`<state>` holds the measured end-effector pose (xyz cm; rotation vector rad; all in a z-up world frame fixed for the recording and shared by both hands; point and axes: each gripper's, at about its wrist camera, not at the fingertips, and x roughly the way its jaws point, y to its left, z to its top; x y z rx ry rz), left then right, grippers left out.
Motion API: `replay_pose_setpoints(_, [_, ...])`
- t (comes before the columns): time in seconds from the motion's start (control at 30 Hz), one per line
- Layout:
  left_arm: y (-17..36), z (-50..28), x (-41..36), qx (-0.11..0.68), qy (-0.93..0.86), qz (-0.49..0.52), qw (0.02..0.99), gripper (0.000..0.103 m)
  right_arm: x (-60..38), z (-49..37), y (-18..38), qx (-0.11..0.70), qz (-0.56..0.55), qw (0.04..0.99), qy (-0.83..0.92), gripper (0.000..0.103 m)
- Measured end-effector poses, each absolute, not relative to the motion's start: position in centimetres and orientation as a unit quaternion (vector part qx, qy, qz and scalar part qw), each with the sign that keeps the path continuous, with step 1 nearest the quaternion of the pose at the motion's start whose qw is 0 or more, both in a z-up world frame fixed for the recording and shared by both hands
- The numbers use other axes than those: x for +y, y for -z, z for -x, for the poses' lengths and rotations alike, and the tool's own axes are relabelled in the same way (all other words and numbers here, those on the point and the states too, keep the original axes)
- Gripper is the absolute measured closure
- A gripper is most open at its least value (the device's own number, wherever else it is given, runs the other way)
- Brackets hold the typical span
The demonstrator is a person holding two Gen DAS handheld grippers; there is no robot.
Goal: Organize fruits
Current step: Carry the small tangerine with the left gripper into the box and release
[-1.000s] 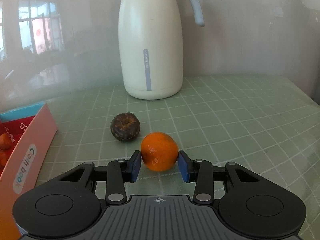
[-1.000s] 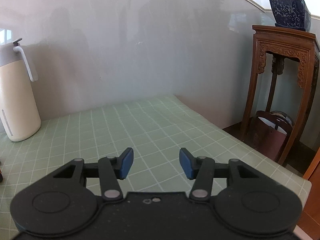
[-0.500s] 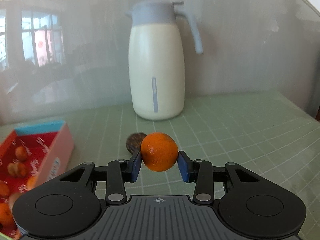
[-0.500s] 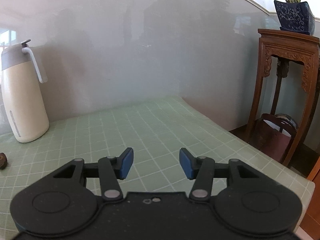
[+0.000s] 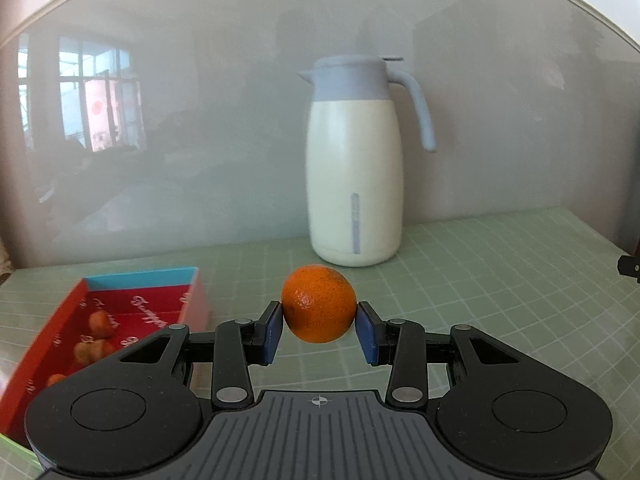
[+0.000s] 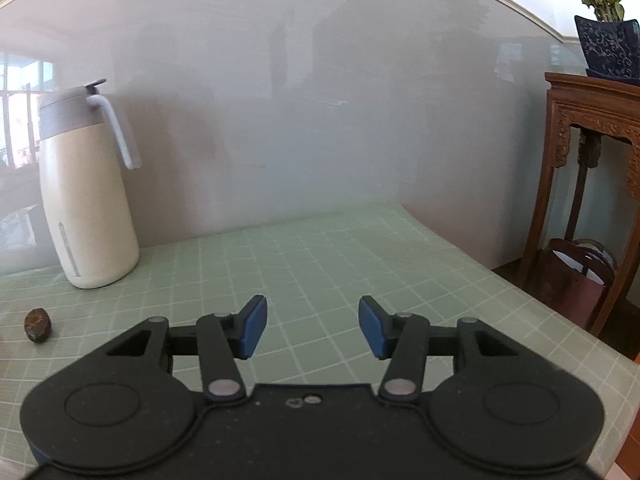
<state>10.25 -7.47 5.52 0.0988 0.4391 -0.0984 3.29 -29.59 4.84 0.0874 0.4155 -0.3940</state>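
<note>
Left gripper (image 5: pixel 319 332) clamped on orange (image 5: pixel 319 303), held above table (image 5: pixel 500 280). Right gripper (image 6: pixel 312 326) apart, nothing between pads. Table: pale green grid cloth, against glossy grey wall. Red box (image 5: pixel 132 312) with small fruits at left; cream jug (image 5: pixel 354 164) near wall; dark fruit (image 6: pixel 38 324) on cloth. Carved wooden stand (image 6: pixel 592 128), potted plant (image 6: pixel 606 20) on top.

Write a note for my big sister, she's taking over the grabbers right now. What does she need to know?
Left gripper: shut on the orange, held in the air above the green table.
Right gripper: open, holding nothing.
Red box: to the left, with several small fruits already inside.
Dark fruit: lying loose on the table near the white jug.
Left to do: drop the orange into the box, then probably deal with the dark fruit.
</note>
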Motion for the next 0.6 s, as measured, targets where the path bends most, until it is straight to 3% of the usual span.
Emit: replay_pose_setpoints(0.6, [-6.3,-9.5,0.3,0.208,-0.013,-0.04,0.977,0.063,-24.5,-4.8,-5.0,0.207,-0.028,0.966,0.155,0.053])
